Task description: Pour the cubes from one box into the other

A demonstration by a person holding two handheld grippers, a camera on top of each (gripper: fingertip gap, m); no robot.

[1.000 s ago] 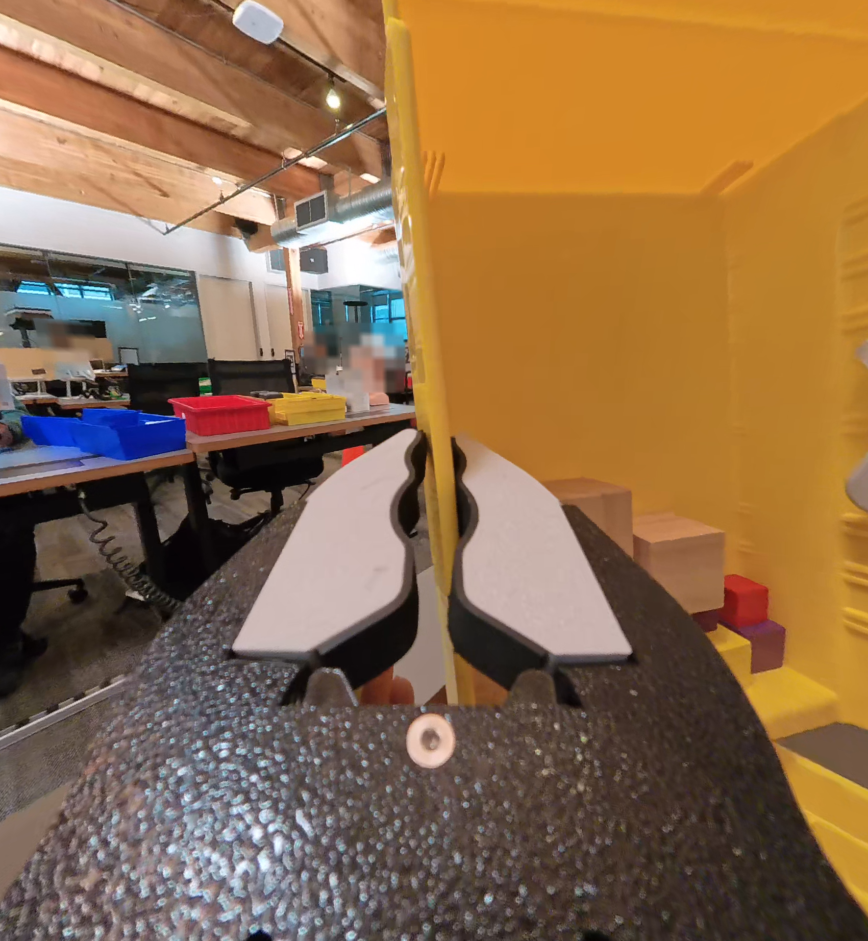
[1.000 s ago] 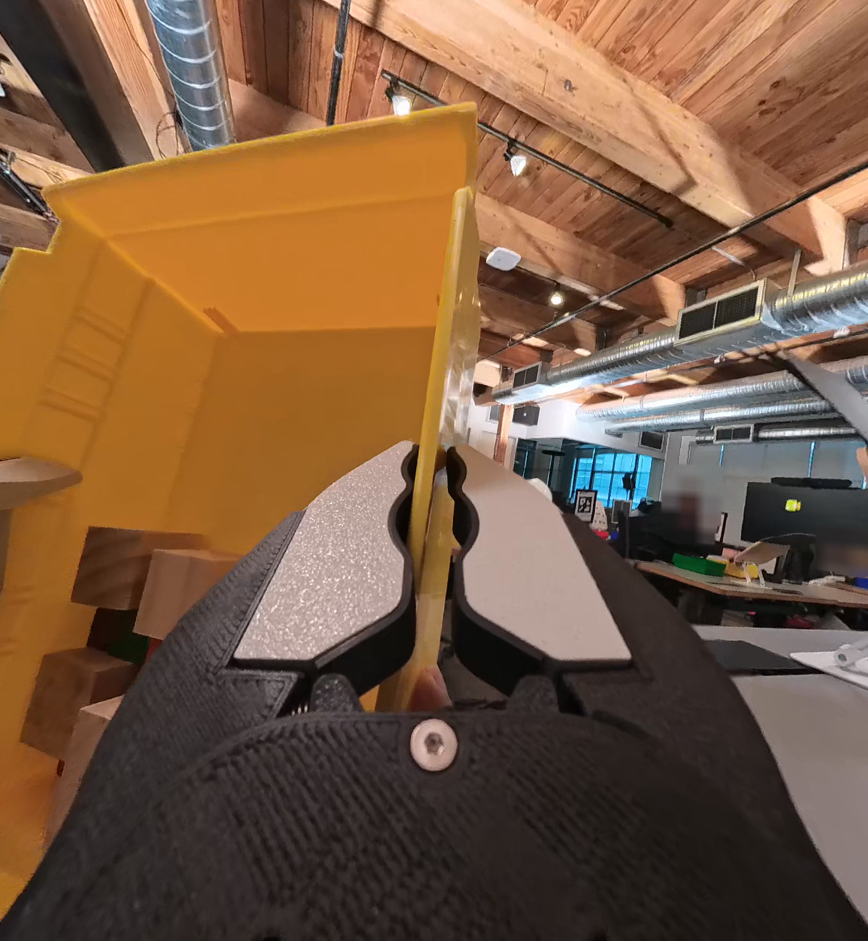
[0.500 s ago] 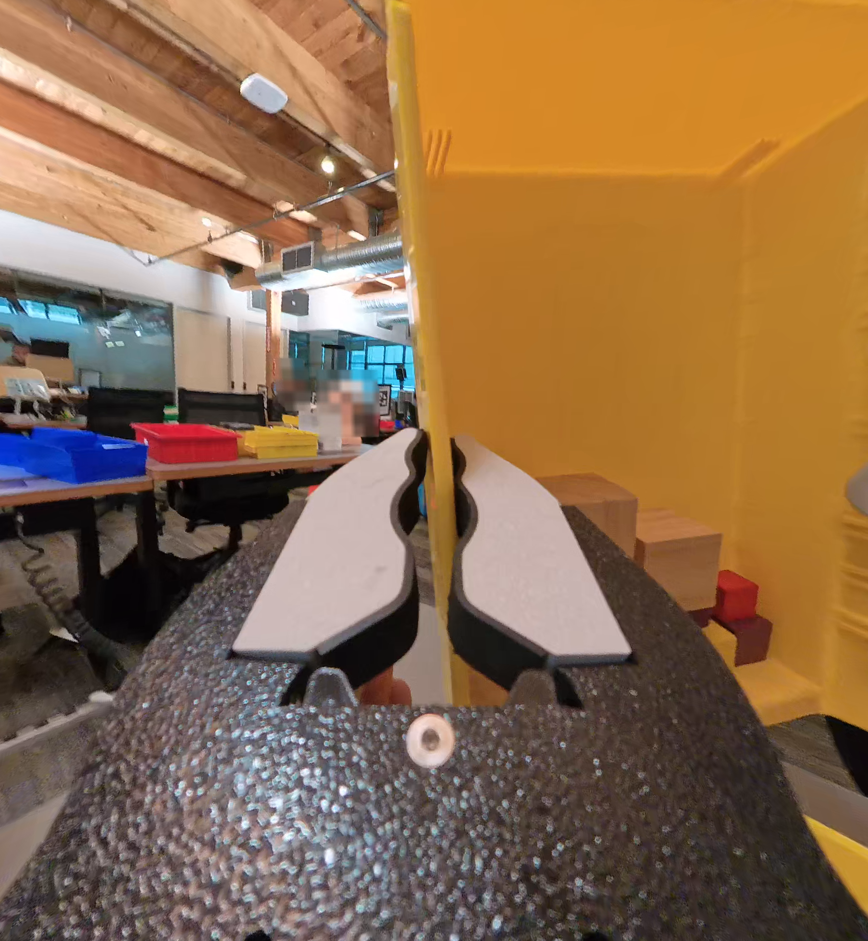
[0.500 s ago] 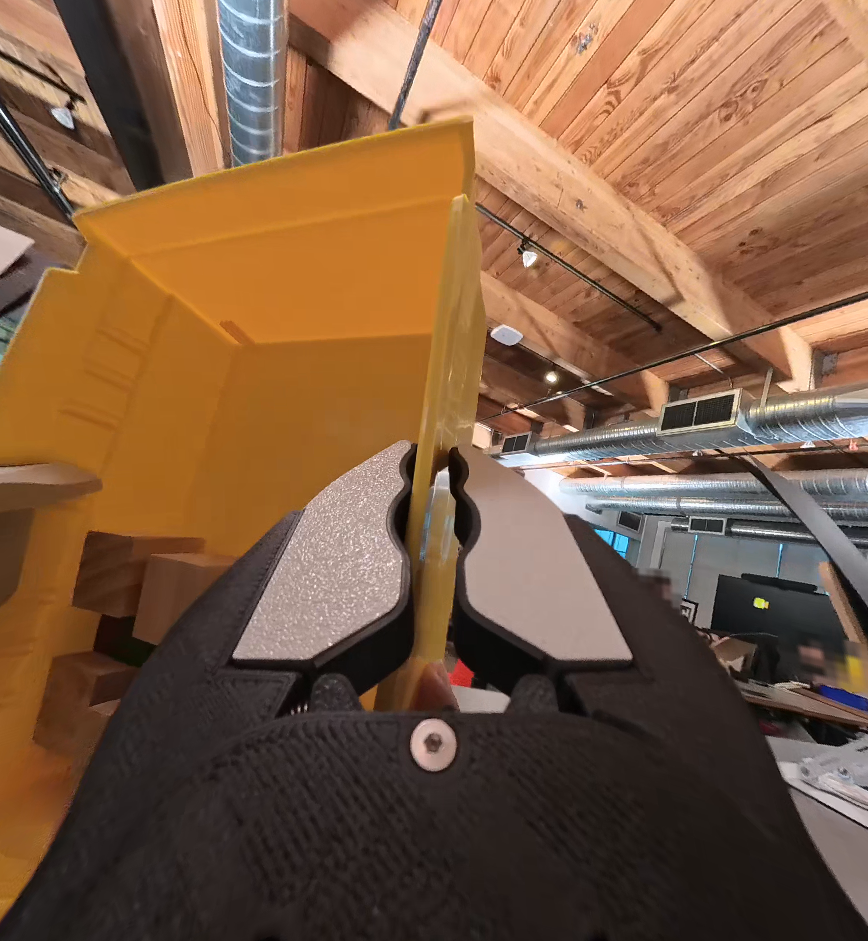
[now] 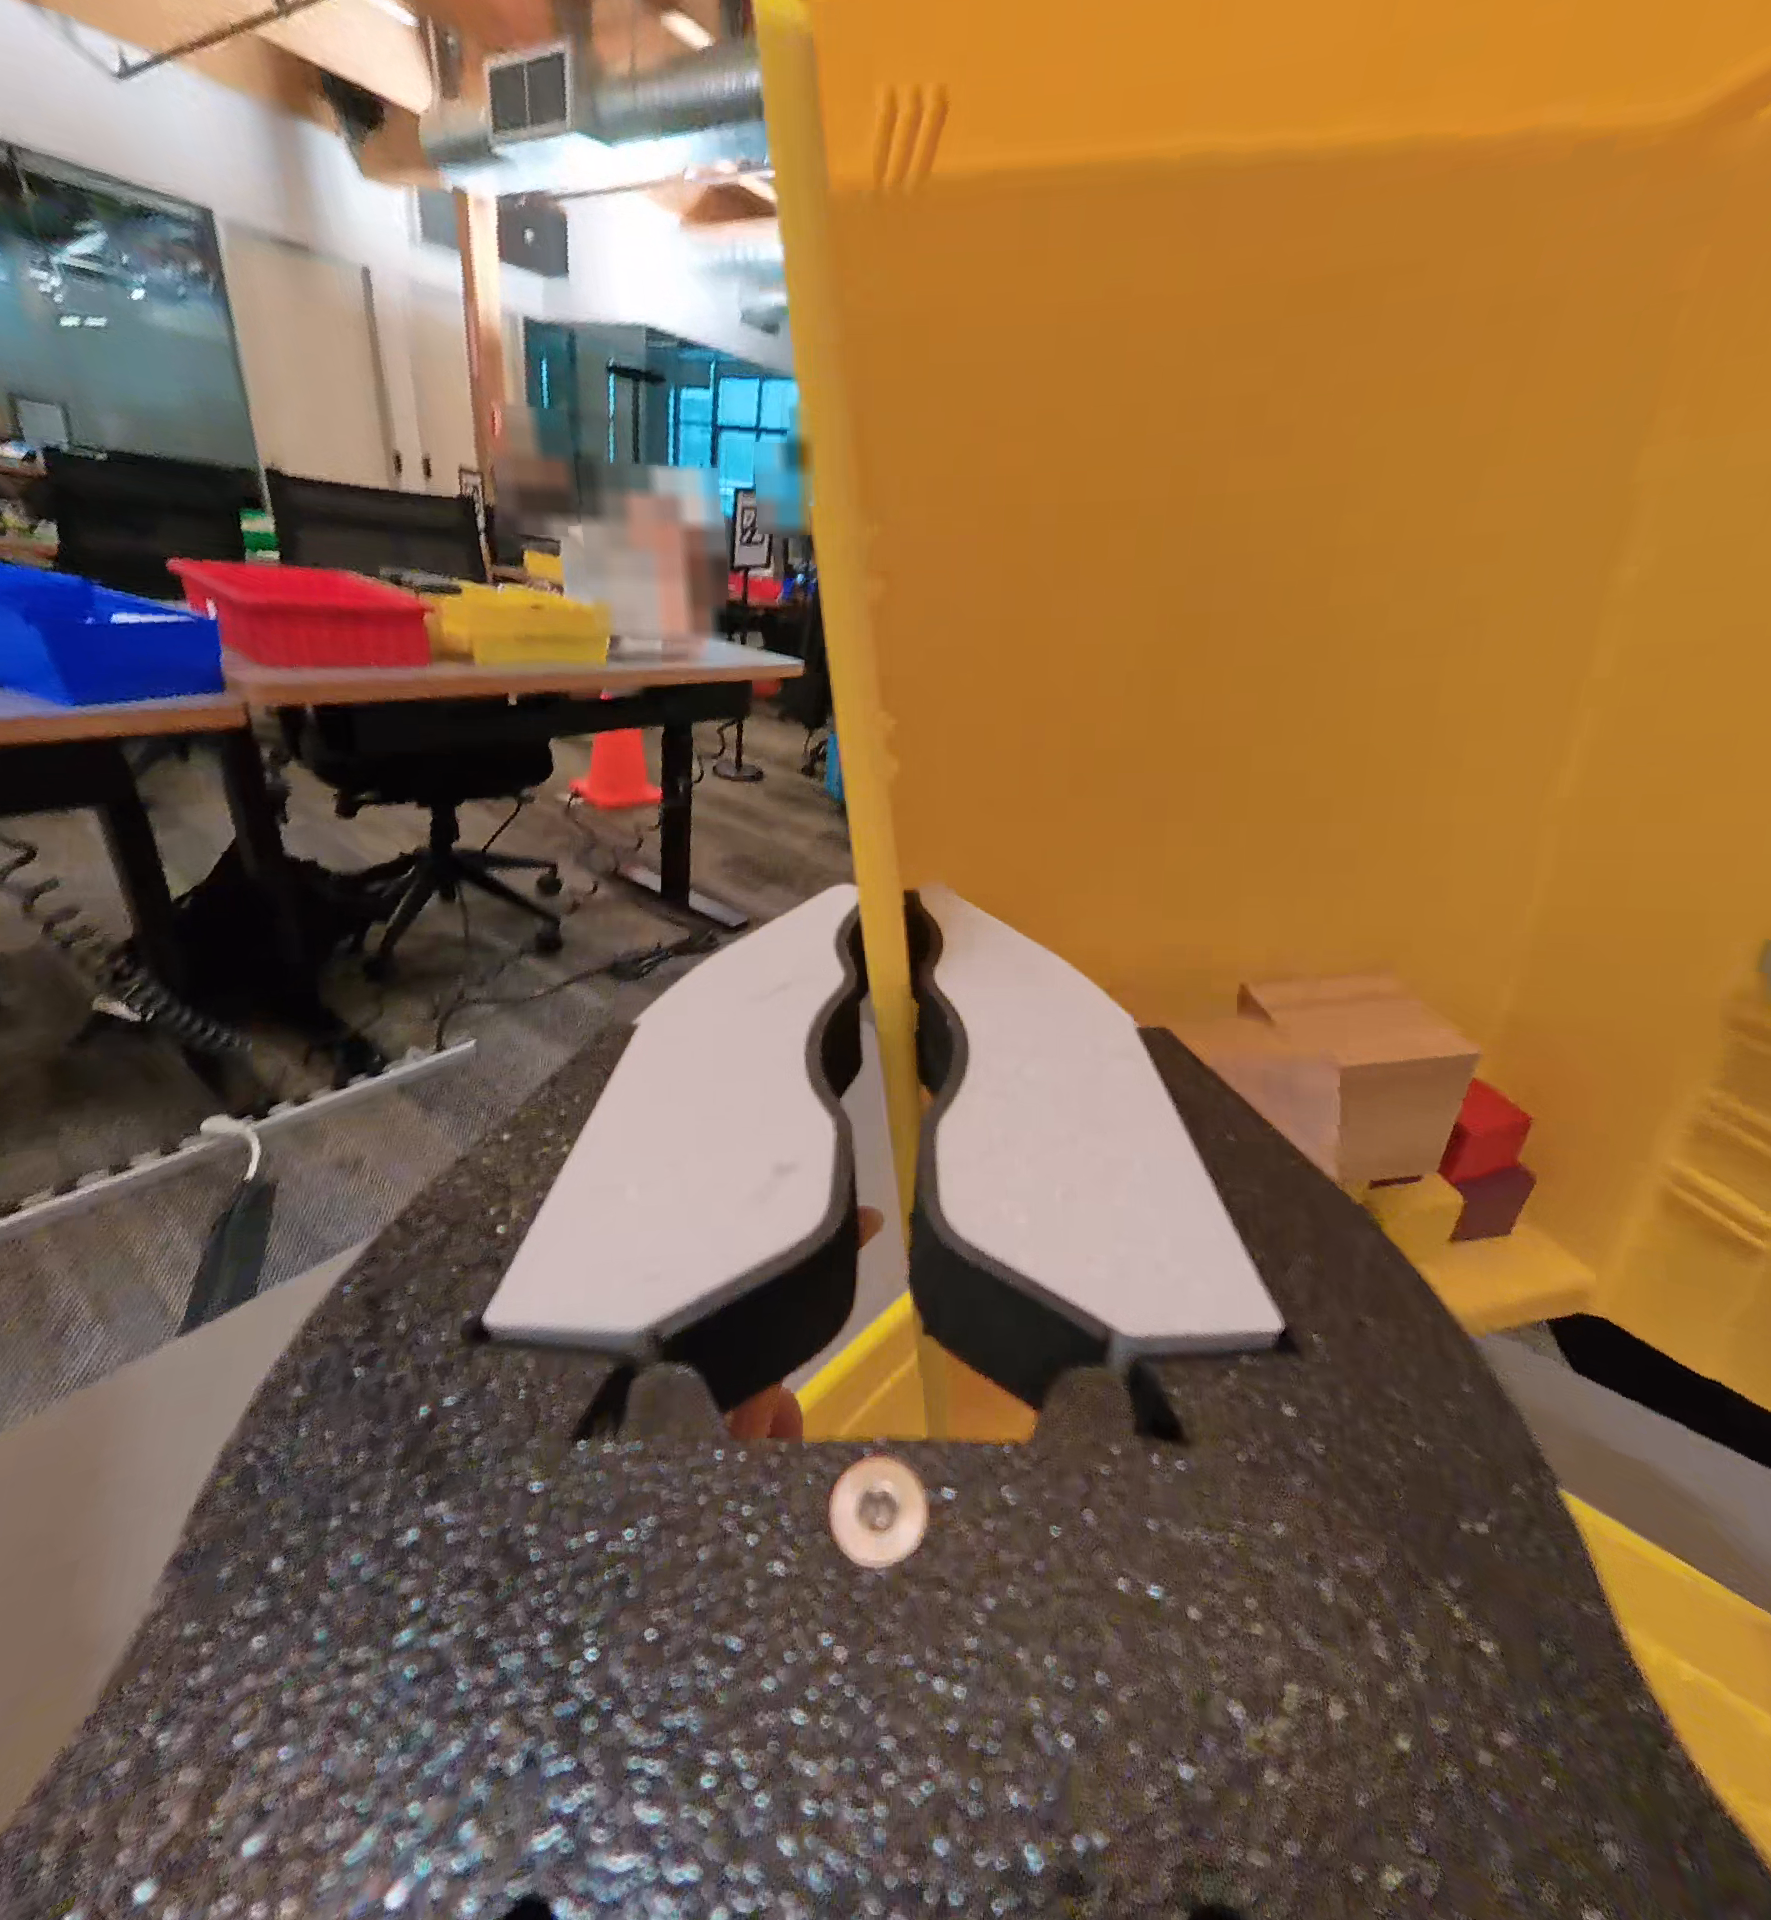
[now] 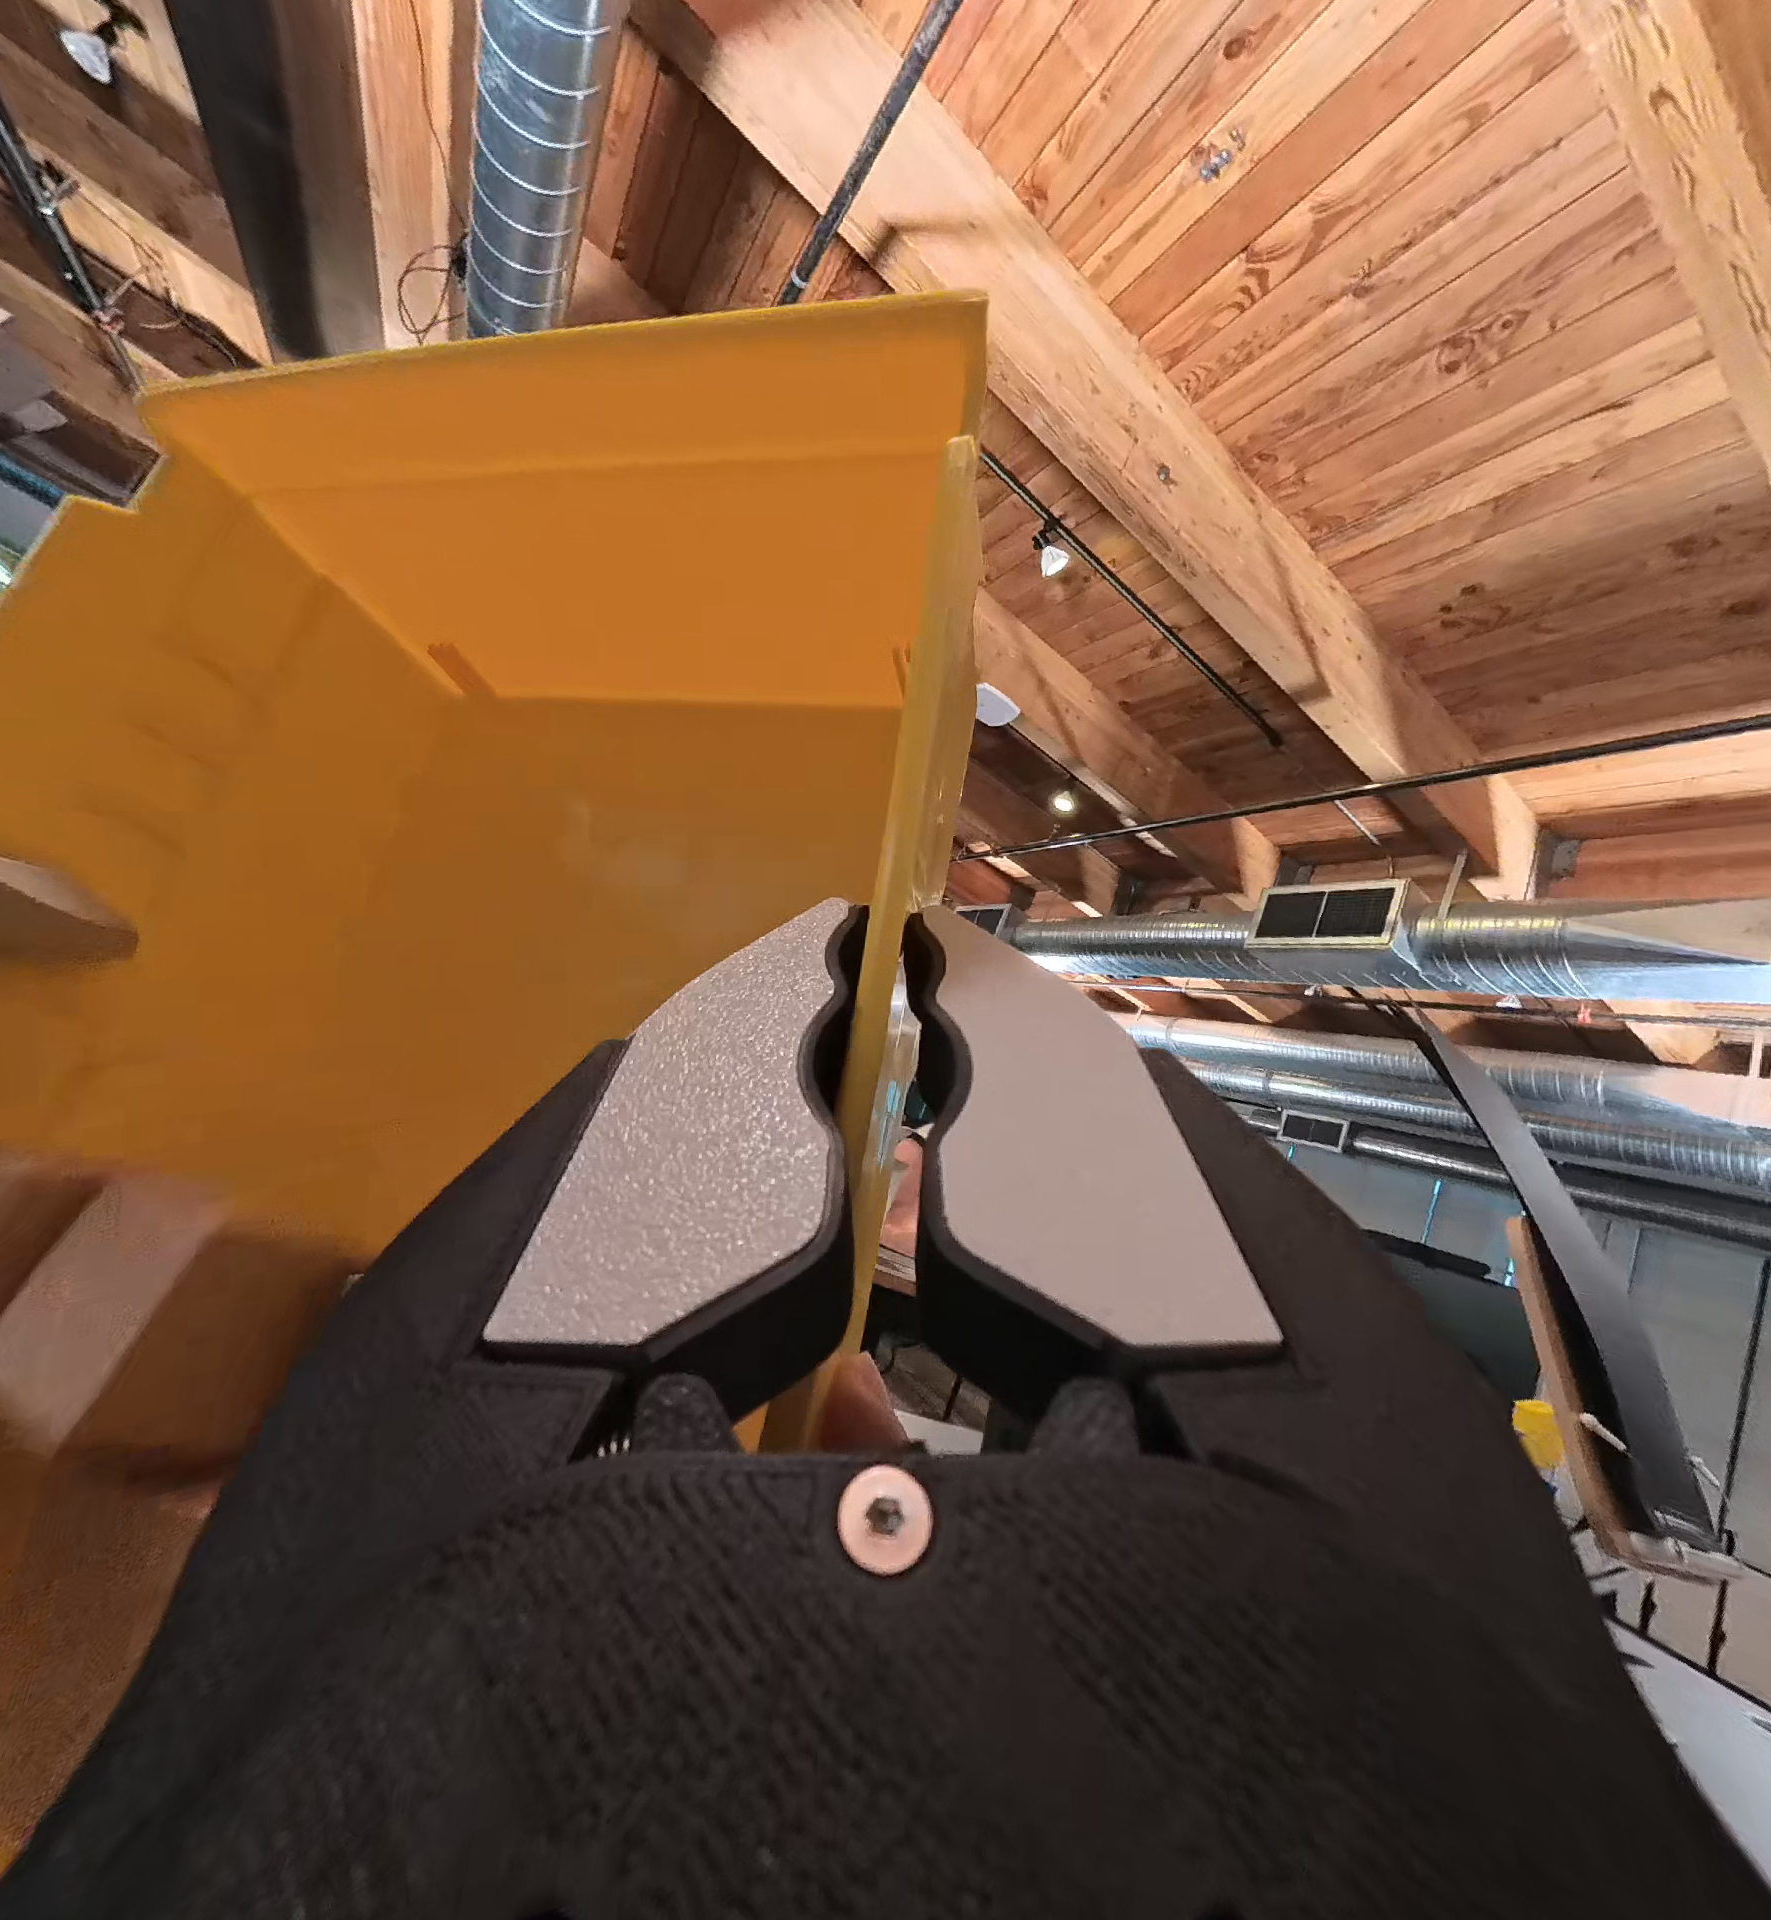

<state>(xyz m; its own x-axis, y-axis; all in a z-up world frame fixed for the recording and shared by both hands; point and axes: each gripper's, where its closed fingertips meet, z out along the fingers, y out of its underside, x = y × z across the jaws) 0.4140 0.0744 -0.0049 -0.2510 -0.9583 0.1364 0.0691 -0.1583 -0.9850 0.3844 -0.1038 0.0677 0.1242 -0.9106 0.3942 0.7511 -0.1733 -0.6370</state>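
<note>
A yellow box (image 5: 1224, 520) is held in the air and tipped steeply. My left gripper (image 5: 886, 925) is shut on its left wall. My right gripper (image 6: 879, 920) is shut on its right wall, and the box (image 6: 569, 582) fills the left of that view. Wooden cubes (image 5: 1380, 1081) with a red cube (image 5: 1489, 1127), a purple cube (image 5: 1494, 1200) and a yellow cube (image 5: 1411, 1210) lie piled at the box's low end. In the right wrist view the wooden cubes (image 6: 122, 1320) are blurred. A second yellow box rim (image 5: 1712, 1673) shows at lower right.
A grey table surface (image 5: 19, 1558) lies below the left gripper. Behind are desks with blue (image 5: 70, 634), red (image 5: 309, 613) and yellow bins (image 5: 528, 629), an office chair (image 5: 445, 790) and an orange cone (image 5: 616, 769). Wooden ceiling beams and ducts (image 6: 1483, 956) fill the right wrist view.
The yellow box has tipped further: the right wrist view swung up toward the ceiling and the left wrist view swung down toward the floor. The cubes slid lower and now blur.
</note>
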